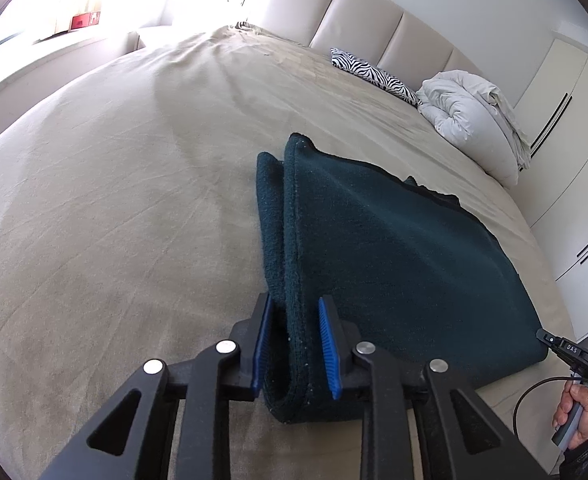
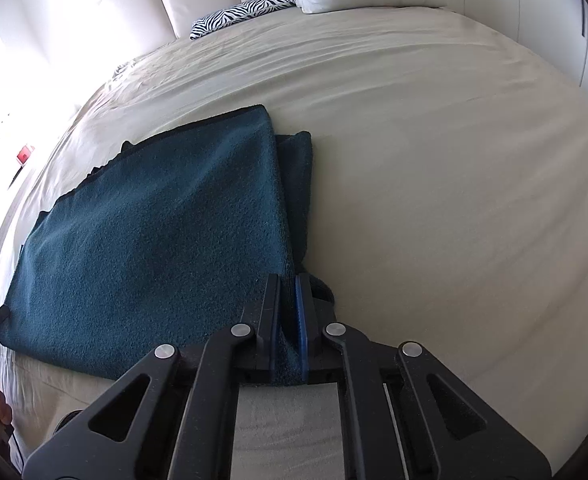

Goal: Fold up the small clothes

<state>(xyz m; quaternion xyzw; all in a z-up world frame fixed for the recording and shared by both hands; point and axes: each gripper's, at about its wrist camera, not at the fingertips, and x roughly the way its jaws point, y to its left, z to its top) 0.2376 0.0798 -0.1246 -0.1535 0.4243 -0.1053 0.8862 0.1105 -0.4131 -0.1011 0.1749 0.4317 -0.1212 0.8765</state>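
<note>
A dark teal fleece garment (image 1: 394, 264) lies folded over on the beige bed sheet (image 1: 113, 220). My left gripper (image 1: 296, 304) stands at its near left corner with the folded edge between its blue pads (image 1: 328, 344); the jaws stand apart around the fabric, the right pad clear of it. My right gripper (image 2: 287, 284) is shut on the garment's (image 2: 153, 240) near right corner, with fabric pinched between its pads. The right gripper also shows at the far right of the left wrist view (image 1: 550, 340), at the garment's other near corner.
A zebra-print cushion (image 1: 374, 74) and a bundled white duvet (image 1: 470, 120) lie at the padded headboard (image 1: 354, 20). White wardrobe doors (image 1: 566, 120) stand beside the bed. A window ledge with a red box (image 1: 85, 21) is at the far left.
</note>
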